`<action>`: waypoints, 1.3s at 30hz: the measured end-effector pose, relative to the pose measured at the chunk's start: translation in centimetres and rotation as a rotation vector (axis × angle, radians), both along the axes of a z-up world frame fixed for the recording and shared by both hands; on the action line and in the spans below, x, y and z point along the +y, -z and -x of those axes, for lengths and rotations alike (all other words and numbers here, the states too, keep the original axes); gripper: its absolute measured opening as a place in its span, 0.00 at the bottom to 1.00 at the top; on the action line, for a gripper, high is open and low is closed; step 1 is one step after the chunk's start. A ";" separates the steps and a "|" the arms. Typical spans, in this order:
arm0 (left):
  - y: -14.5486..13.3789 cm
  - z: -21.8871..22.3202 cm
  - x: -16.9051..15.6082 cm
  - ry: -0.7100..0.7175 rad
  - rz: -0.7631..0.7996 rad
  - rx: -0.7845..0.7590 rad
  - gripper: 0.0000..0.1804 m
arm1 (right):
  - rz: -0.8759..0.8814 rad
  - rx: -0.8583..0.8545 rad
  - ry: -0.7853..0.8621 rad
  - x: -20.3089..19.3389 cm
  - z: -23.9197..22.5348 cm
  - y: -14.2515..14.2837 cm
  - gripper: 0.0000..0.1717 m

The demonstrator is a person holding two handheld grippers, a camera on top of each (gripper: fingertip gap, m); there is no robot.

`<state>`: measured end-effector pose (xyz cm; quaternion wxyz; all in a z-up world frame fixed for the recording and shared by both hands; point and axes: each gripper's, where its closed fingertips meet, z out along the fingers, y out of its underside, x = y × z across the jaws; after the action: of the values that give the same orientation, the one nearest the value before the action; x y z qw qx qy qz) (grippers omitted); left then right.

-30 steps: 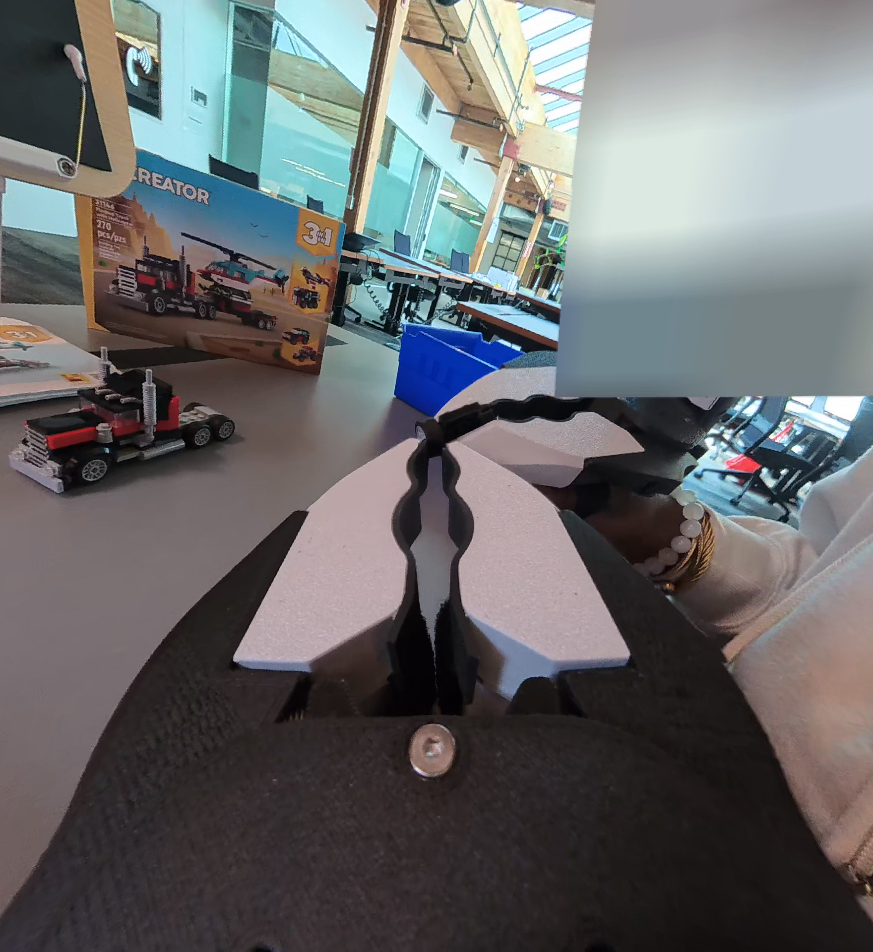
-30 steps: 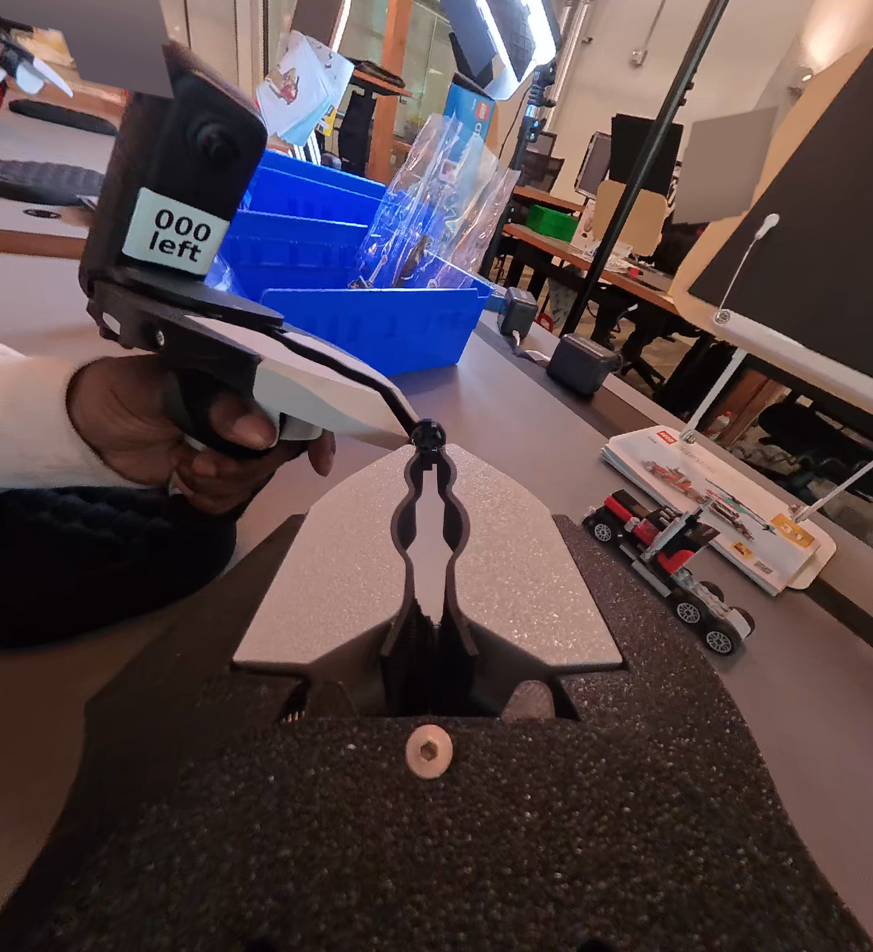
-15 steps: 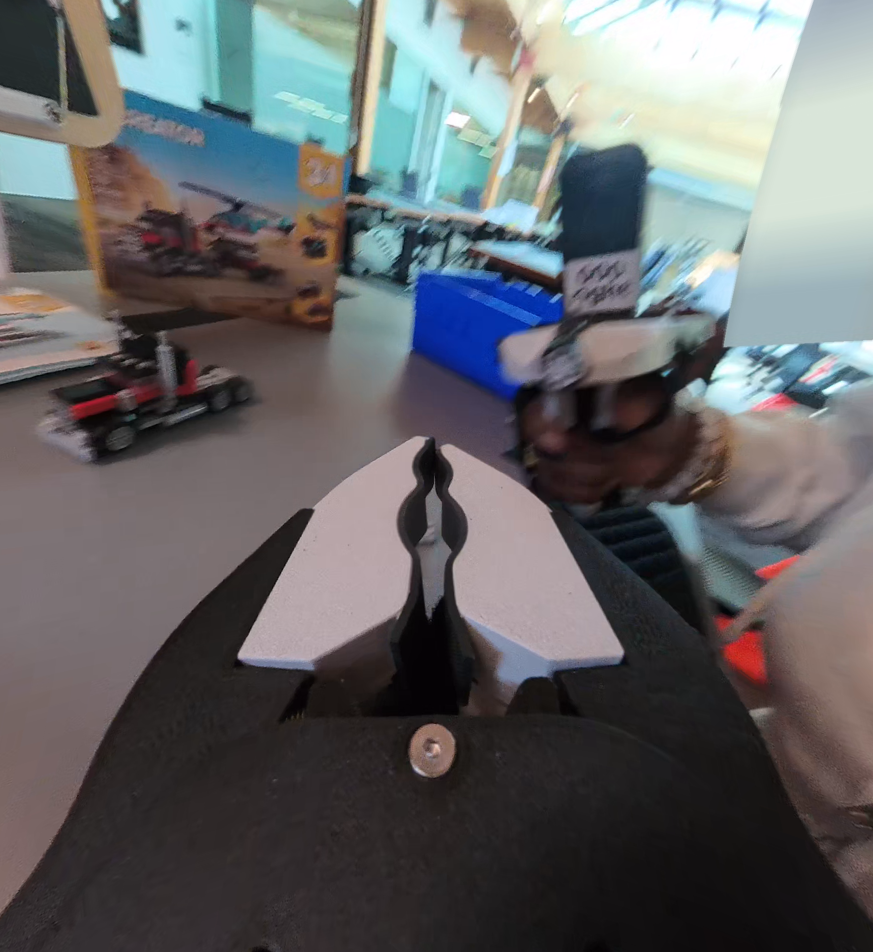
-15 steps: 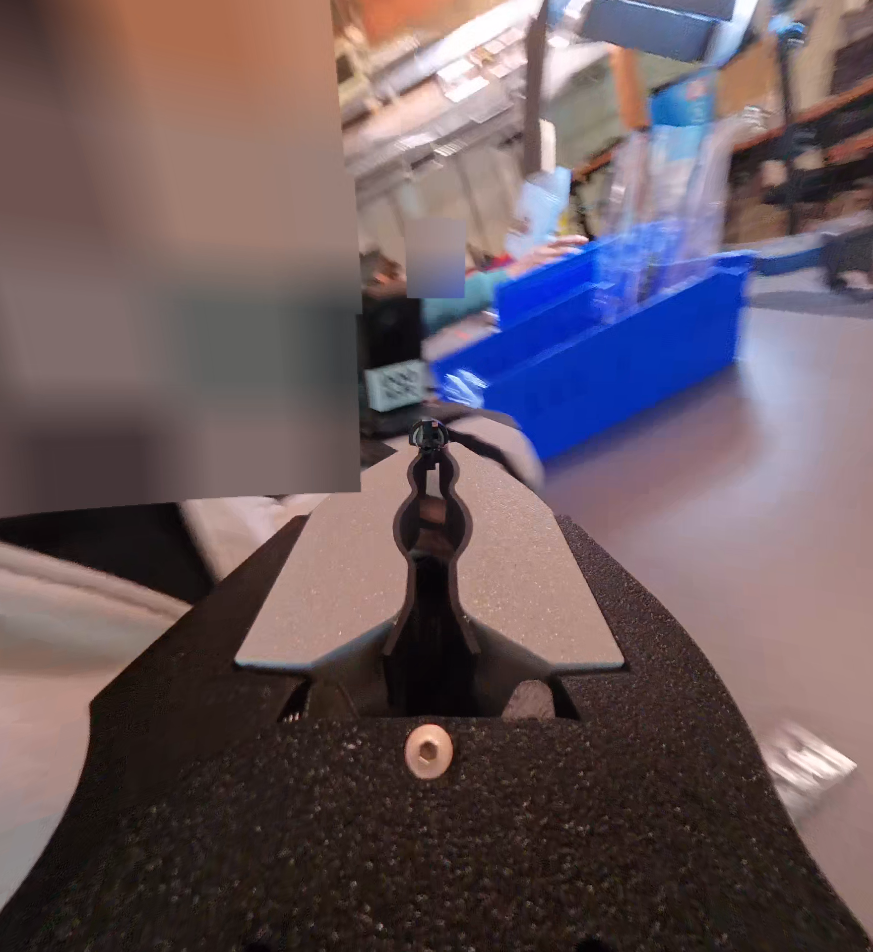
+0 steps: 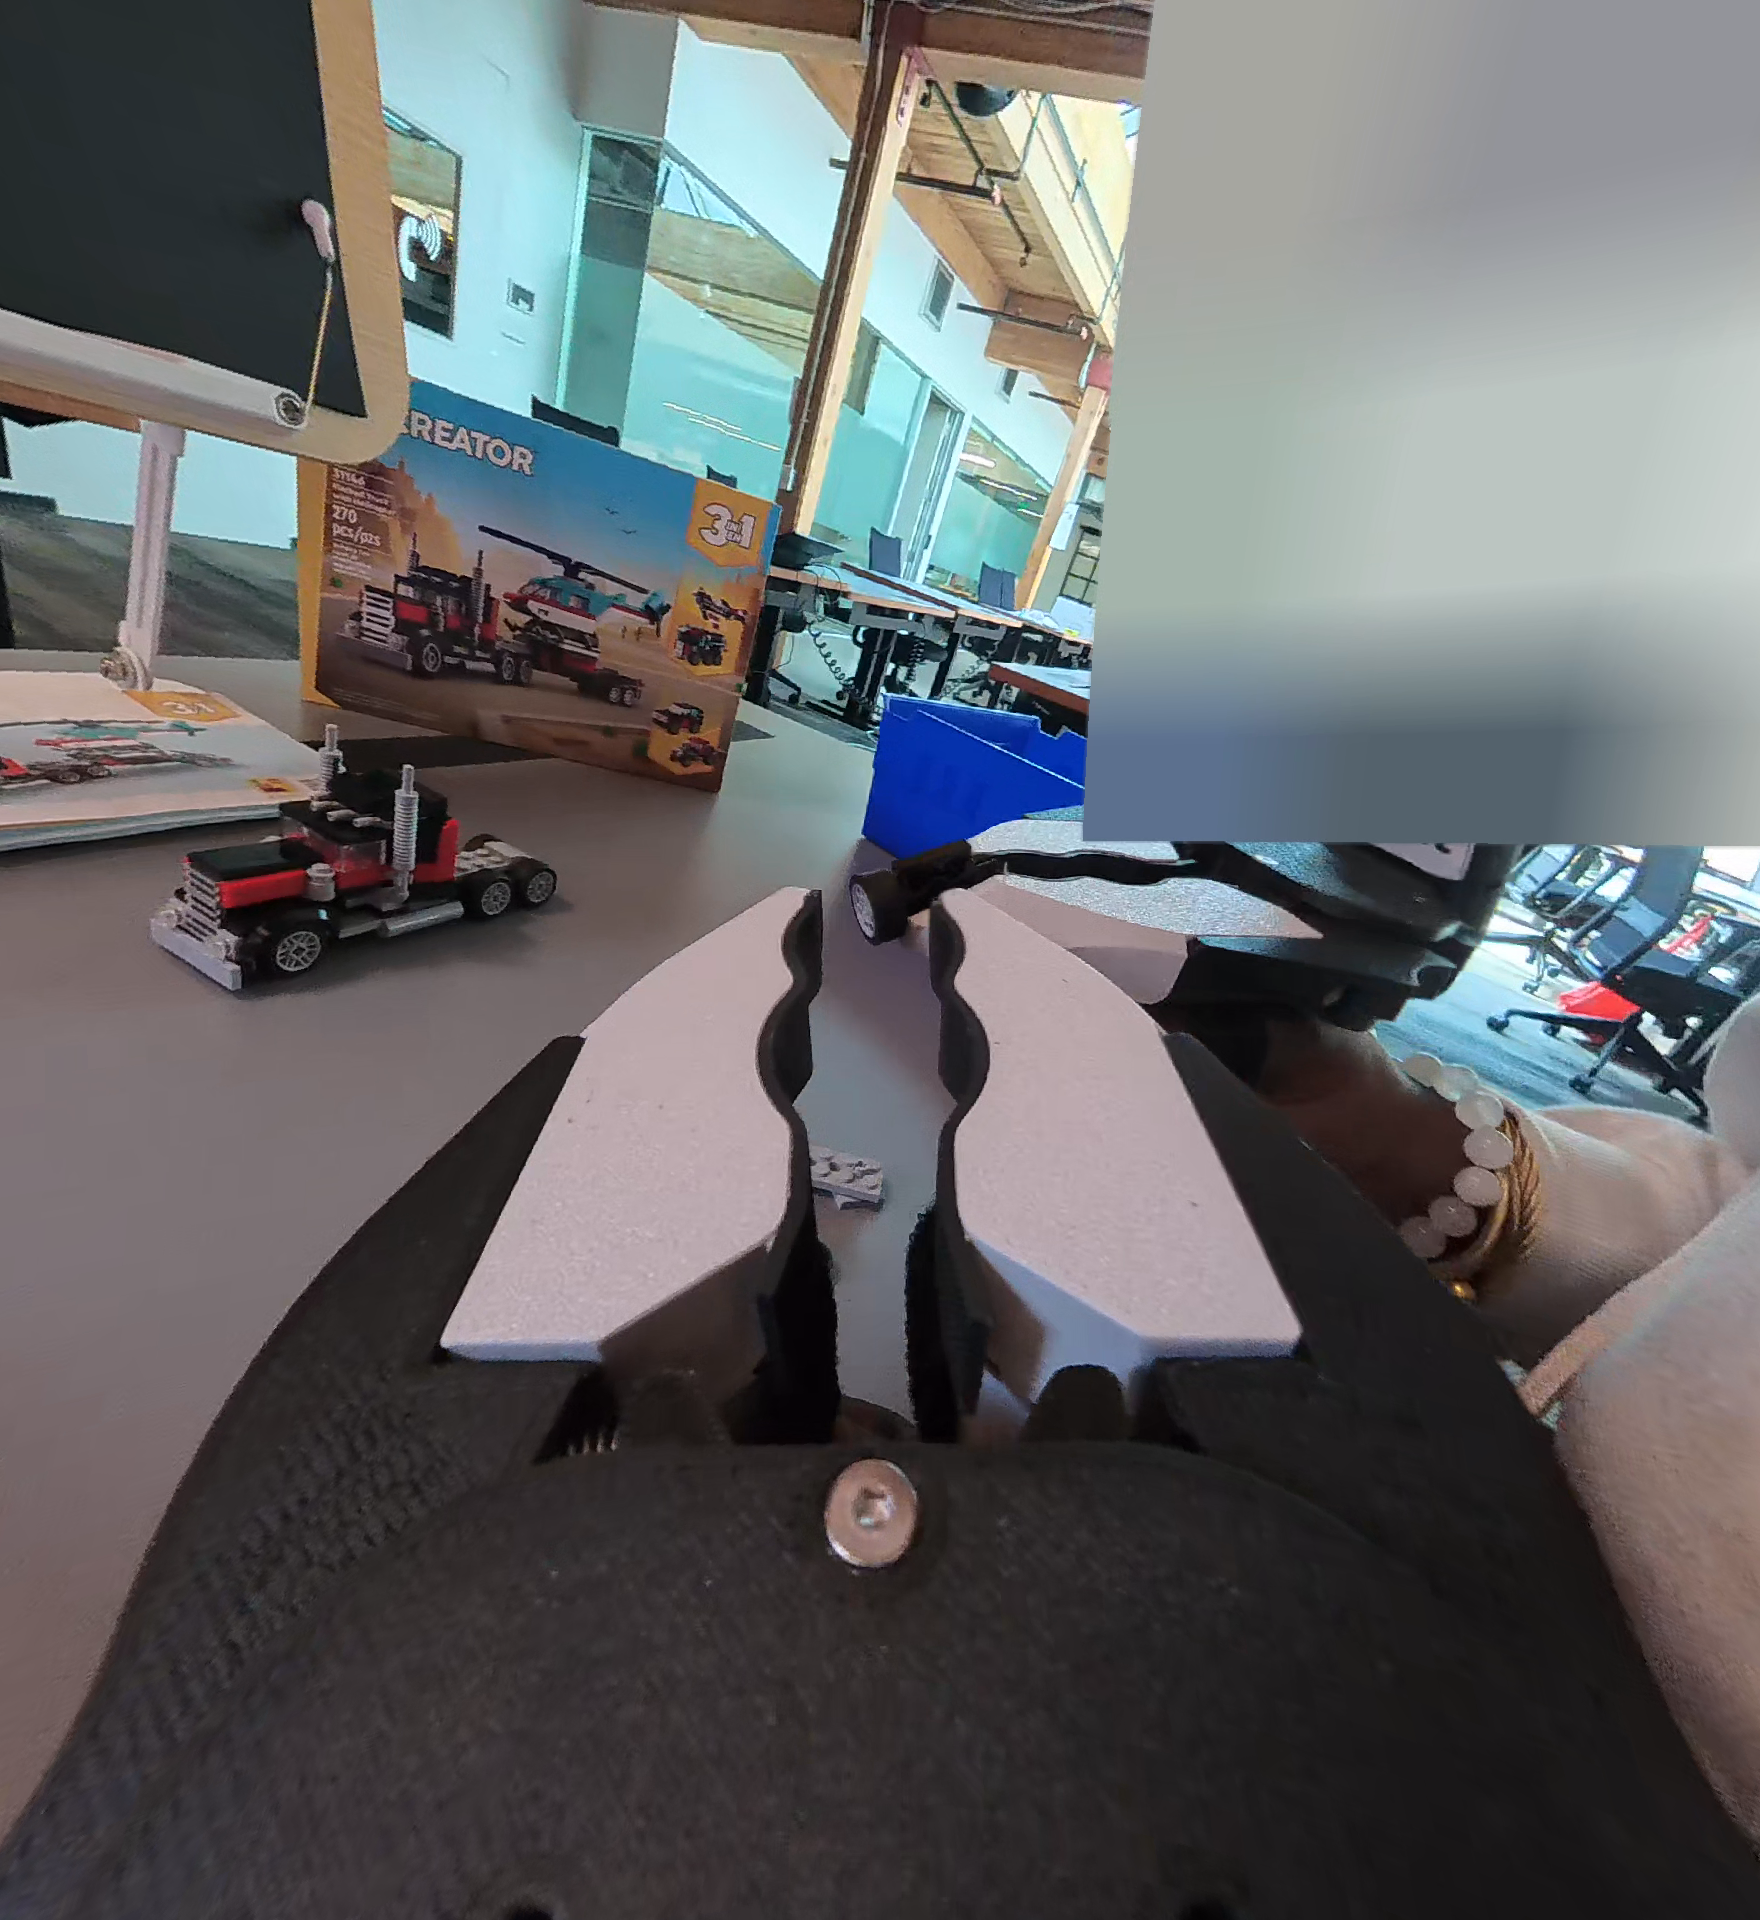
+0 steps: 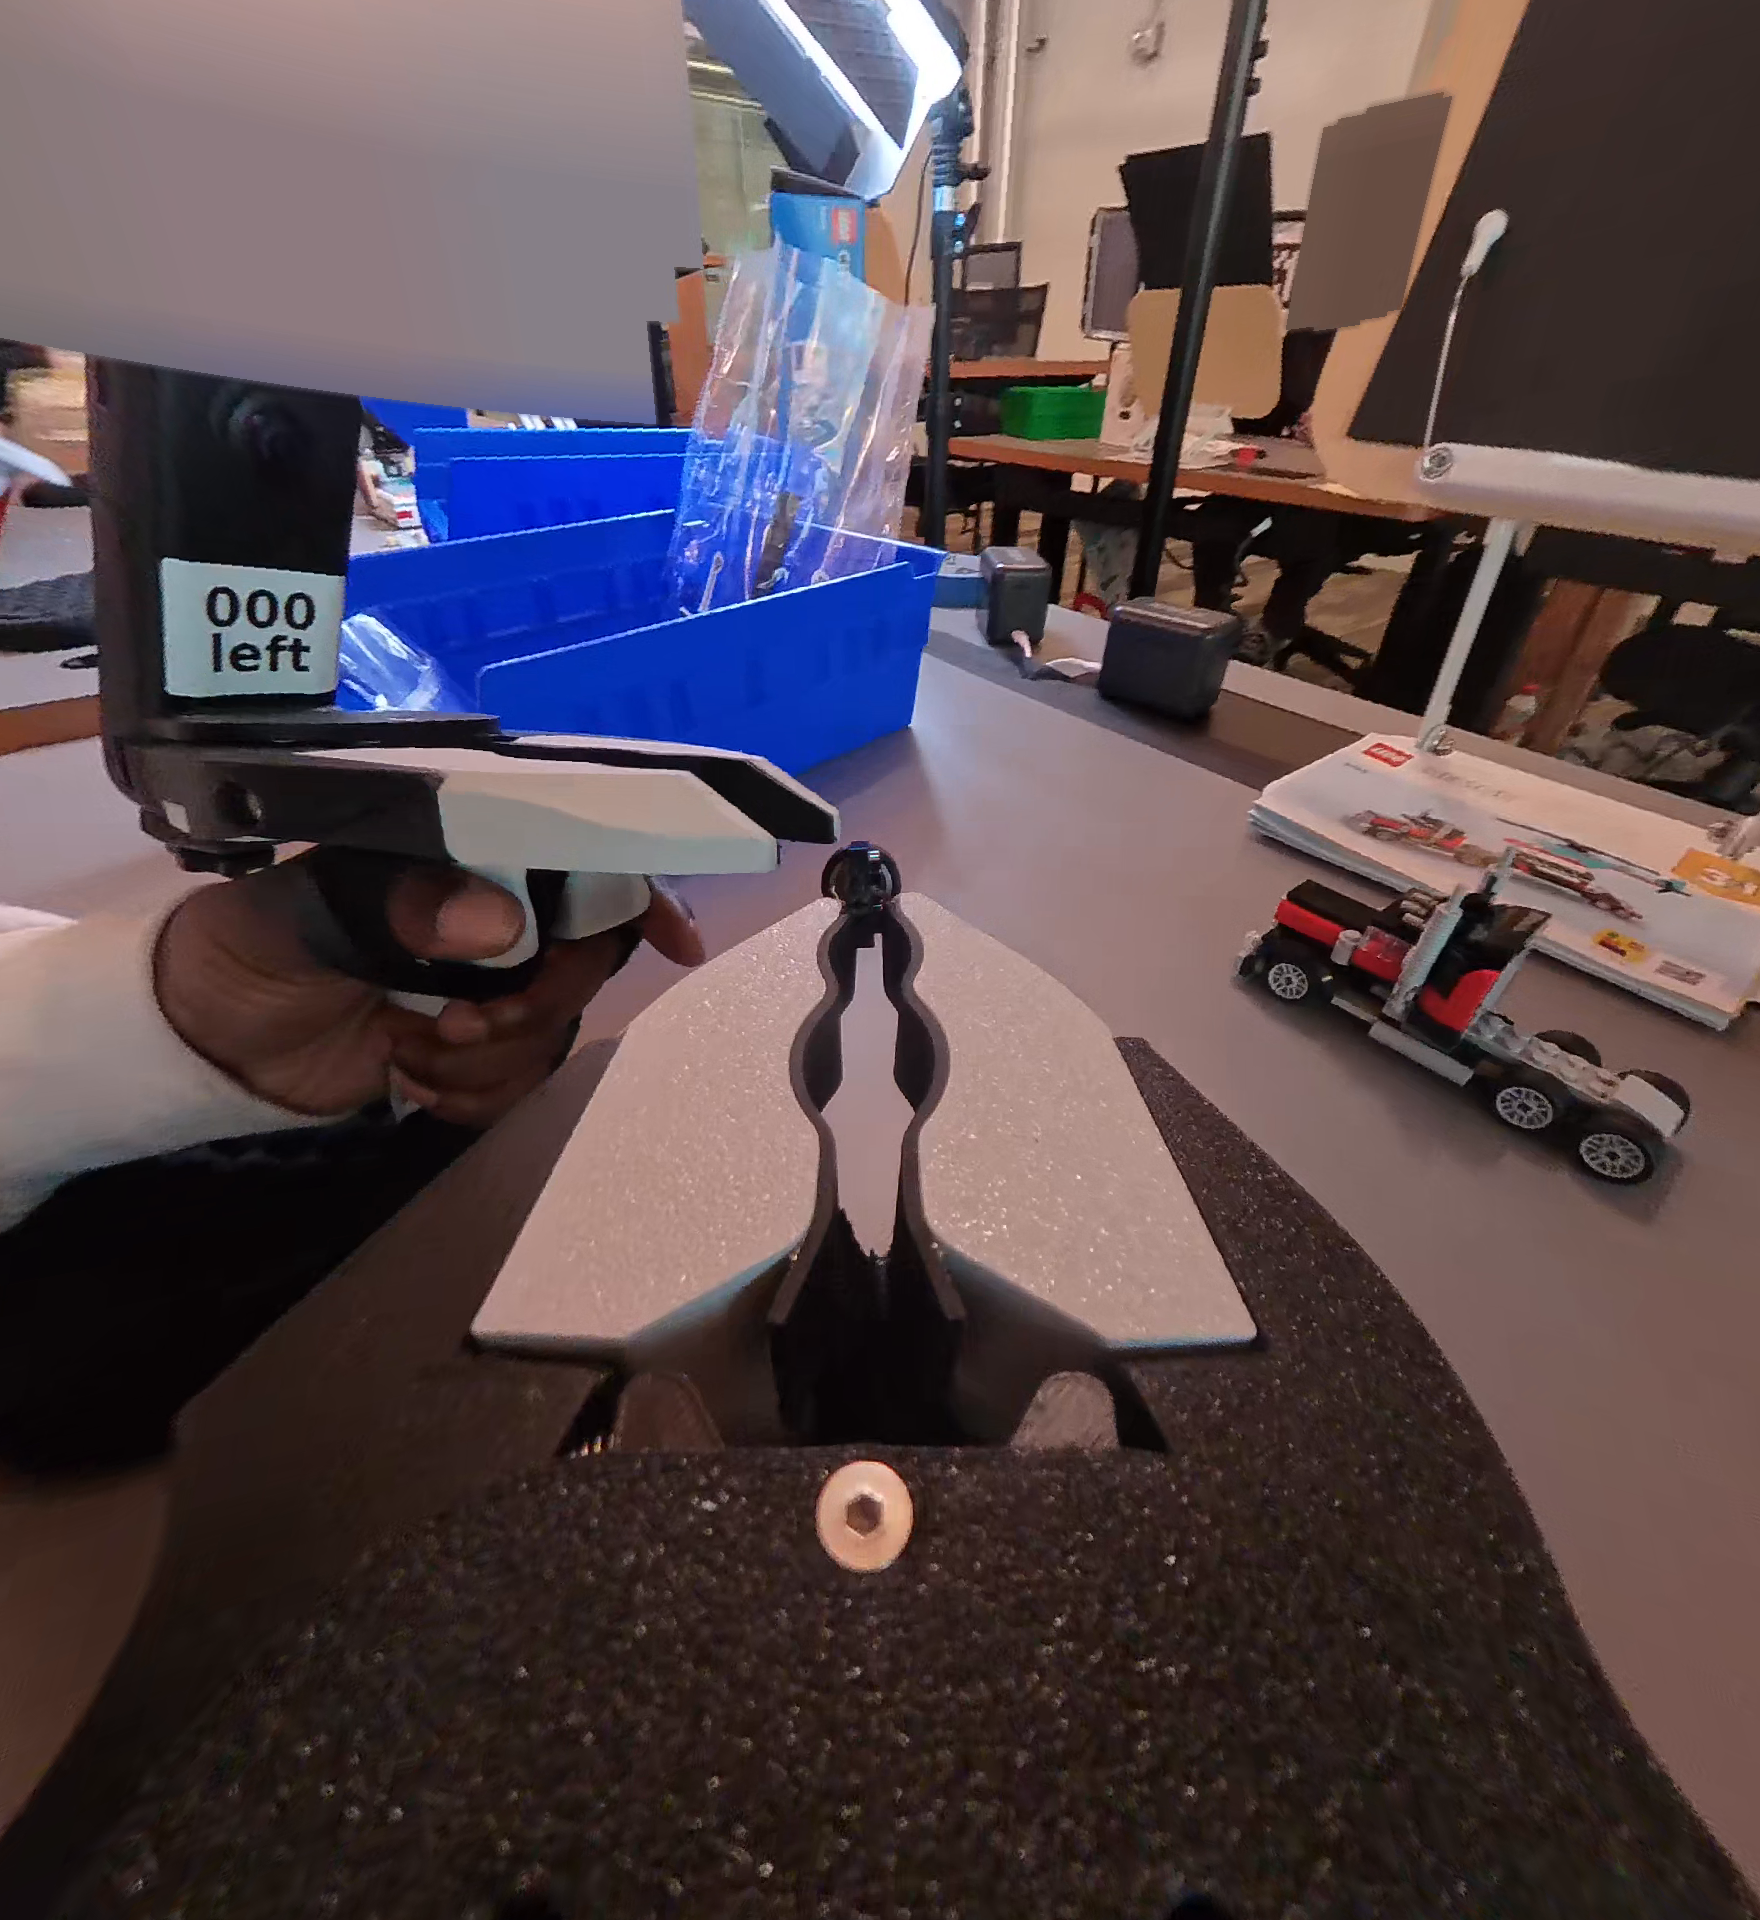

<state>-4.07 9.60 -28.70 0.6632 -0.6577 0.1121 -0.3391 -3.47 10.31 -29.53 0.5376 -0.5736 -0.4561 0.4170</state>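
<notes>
A person sits at a grey table [image 5: 128, 1195], a two-finger gripper in each hand.

Nearest, the left gripper [image 5: 871, 920] has its jaws narrowly parted and empty. A small grey studded plate [image 5: 848, 1176] lies on the table below the gap.

At its 12 o'clock, just past the fingertips, the right gripper [image 6: 863, 914] reaches in from 3 o'clock. Its tips pinch a small black wheel-and-axle piece [image 5: 891, 900]. The piece's long axis runs crosswise to the left fingers, wheel end towards 9 o'clock. The left gripper is nearest to it.

Farther, at 10 o'clock, stands a black and red toy brick truck [image 5: 336, 883]. Beyond it lie a printed booklet [image 5: 76, 748], a picture box [image 5: 543, 603] and blue plastic bins [image 5: 959, 769].

A second ago the left jaws were almost closed; now they are wider.
</notes>
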 end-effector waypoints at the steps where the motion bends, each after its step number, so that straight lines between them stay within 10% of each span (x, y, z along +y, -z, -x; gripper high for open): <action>1: 0.1 0.0 0.0 -0.002 0.001 0.005 0.11 | -0.015 0.001 0.013 0.0 0.0 0.0 0.03; 16: 0.2 0.0 -0.3 -0.002 -0.013 0.040 0.03 | -0.200 -0.031 0.086 -1.0 0.7 -0.8 0.03; 22: 1.9 1.1 0.8 -0.033 0.119 -0.013 0.00 | -0.173 0.154 -0.249 -6.7 1.4 -4.0 0.02; 24: 0.9 1.3 0.2 0.007 0.082 -0.056 0.00 | -0.294 -0.028 -0.043 -3.1 1.5 -2.1 0.03; 27: 0.2 1.9 -0.8 -0.009 0.000 -0.071 0.00 | 0.089 0.111 0.015 1.8 -1.5 -1.9 0.03; 31: -0.7 1.0 -0.6 0.078 -0.029 -0.133 0.04 | 0.073 0.144 0.012 2.6 -1.8 -2.8 0.03; 34: -0.7 -0.7 -0.7 0.189 0.033 -0.240 0.17 | -0.188 0.177 0.064 2.4 -1.7 -4.1 0.03; 39: -1.9 -1.7 -1.2 0.396 0.179 -0.565 0.25 | -1.168 -0.206 0.320 1.7 -1.1 -5.1 0.03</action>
<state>-2.37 8.43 -26.82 0.5292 -0.5591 0.0193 -0.6379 -2.41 12.04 -24.47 0.7722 -0.2827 -0.5671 -0.0453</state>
